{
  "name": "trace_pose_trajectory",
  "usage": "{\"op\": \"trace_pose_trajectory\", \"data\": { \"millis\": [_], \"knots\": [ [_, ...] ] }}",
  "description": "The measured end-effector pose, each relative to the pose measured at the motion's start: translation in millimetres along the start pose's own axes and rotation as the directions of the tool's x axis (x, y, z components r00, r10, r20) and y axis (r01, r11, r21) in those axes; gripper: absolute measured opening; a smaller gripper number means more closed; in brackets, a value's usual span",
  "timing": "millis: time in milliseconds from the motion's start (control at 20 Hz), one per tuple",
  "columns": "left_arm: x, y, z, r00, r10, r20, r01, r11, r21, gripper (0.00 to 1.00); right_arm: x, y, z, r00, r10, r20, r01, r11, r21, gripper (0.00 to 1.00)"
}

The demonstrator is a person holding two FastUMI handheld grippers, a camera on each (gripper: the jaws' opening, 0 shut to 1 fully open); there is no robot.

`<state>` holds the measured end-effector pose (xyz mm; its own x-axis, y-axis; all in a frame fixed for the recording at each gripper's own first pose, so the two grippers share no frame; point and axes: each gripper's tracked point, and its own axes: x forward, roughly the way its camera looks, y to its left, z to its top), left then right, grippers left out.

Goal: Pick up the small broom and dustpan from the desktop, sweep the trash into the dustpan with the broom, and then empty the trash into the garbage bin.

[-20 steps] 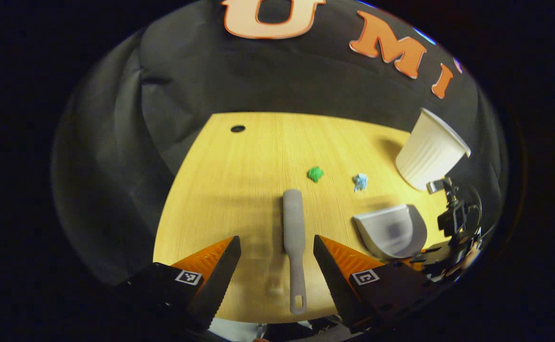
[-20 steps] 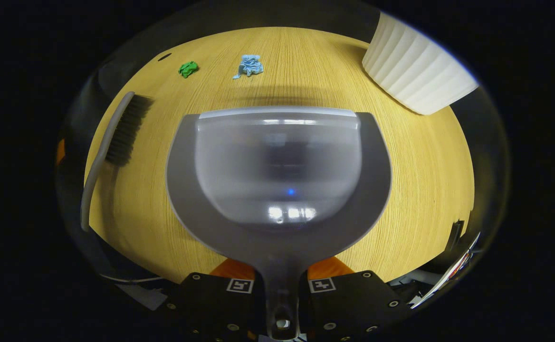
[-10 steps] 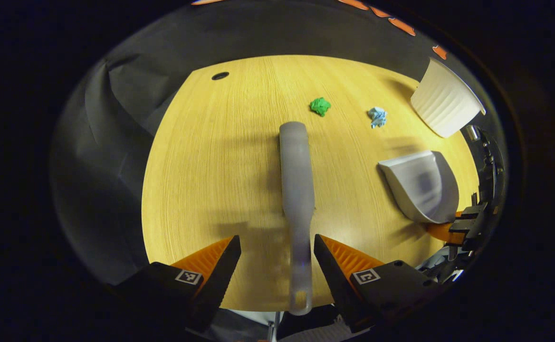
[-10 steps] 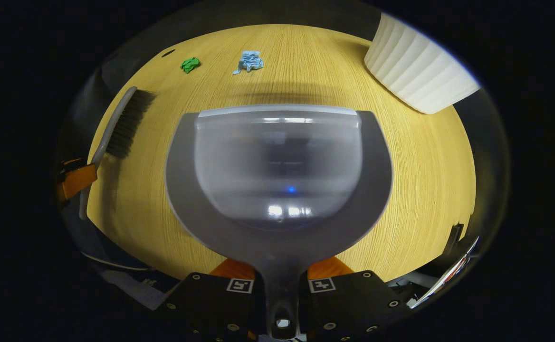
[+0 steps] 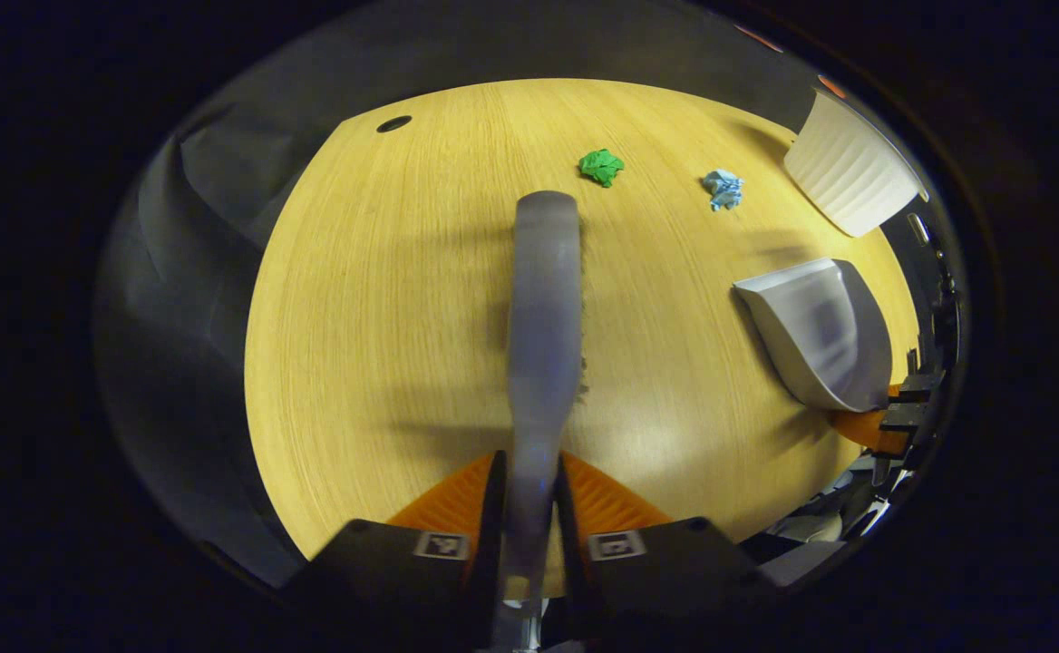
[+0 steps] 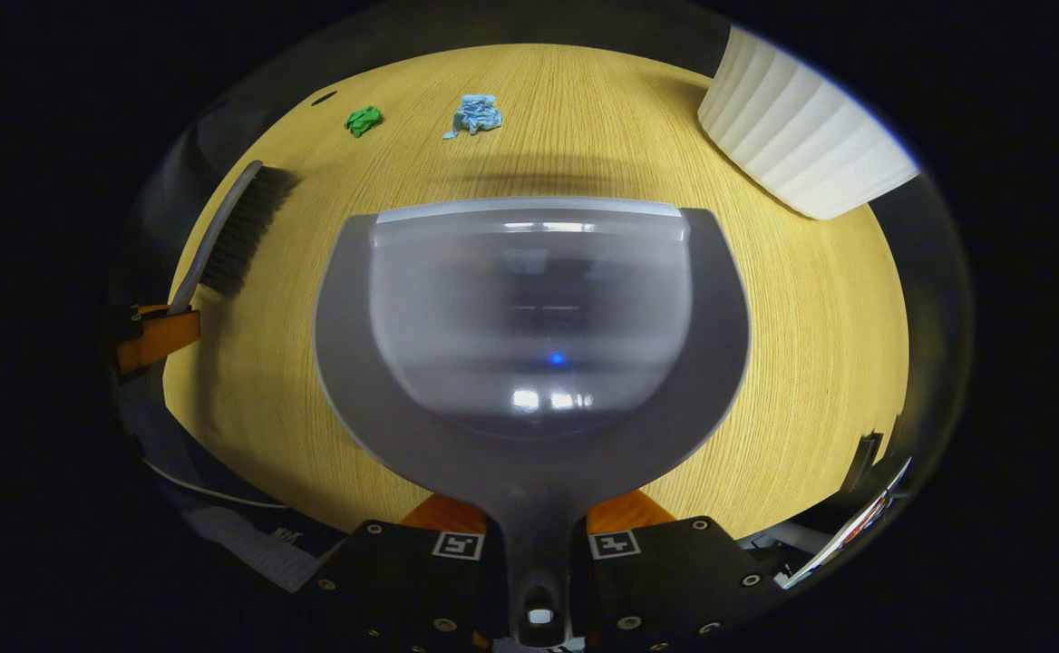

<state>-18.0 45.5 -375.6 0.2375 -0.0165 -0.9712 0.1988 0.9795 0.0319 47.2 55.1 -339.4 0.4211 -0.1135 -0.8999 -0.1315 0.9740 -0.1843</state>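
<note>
The small broom point(image 5: 543, 317) runs straight up the middle of the left gripper view toward 12 o'clock, its handle pinched between both fingers of the left hand-held gripper point(image 5: 527, 494), which is closed tight on it. Dark bristles peek out along its right edge. In the right gripper view the broom point(image 6: 230, 231) lies at about 10 o'clock, bristles down on the bench point(image 6: 820, 308), with the left hand-held gripper at its handle end.

The dustpan point(image 6: 529, 336) sits mouth forward in the centre of the right gripper view, its handle clamped between both fingers of the right hand-held gripper point(image 6: 534, 535). In the left gripper view the dustpan point(image 5: 815, 331) is at 3 o'clock.

A green paper scrap point(image 5: 601, 167) lies at 12 o'clock beyond the broom tip, a blue scrap point(image 5: 723, 190) near it at 1 o'clock. The white ribbed garbage bin point(image 5: 847, 177) stands at 2 o'clock, well apart from the scraps.
</note>
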Motion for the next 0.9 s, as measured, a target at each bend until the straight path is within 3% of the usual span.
{"op": "trace_pose_trajectory", "data": {
  "millis": [100, 250, 600, 850, 900],
  "knots": [
    [-3.5, 2.2, -8.0, 0.999, 0.0, -0.036, 0.001, 1.0, 0.028, 0.27, 0.0, -0.4, -0.2, 1.0, 0.0, -0.001, 0.0, 1.0, -0.004, 0.28],
    [3.0, 5.0, -2.9, 0.999, -0.036, 0.009, 0.036, 0.996, 0.079, 0.11, -0.6, -1.1, 0.2, 1.0, 0.002, -0.002, -0.002, 1.0, -0.011, 0.28],
    [-7.1, 24.9, 26.3, 0.999, -0.034, 0.029, 0.03, 0.993, 0.118, 0.07, 0.1, -4.0, 3.2, 1.0, 0.007, 0.003, -0.007, 0.999, -0.032, 0.28],
    [-3.9, 53.5, 79.2, 0.999, -0.027, 0.024, 0.02, 0.965, 0.261, 0.07, -4.0, -3.9, 2.0, 1.0, 0.0, -0.005, 0.0, 1.0, -0.014, 0.28],
    [0.2, 57.4, 91.3, 1.0, -0.025, 0.015, 0.019, 0.956, 0.291, 0.07, -5.6, -4.4, 2.5, 1.0, -0.001, -0.007, 0.001, 1.0, -0.013, 0.23]
  ]
}}
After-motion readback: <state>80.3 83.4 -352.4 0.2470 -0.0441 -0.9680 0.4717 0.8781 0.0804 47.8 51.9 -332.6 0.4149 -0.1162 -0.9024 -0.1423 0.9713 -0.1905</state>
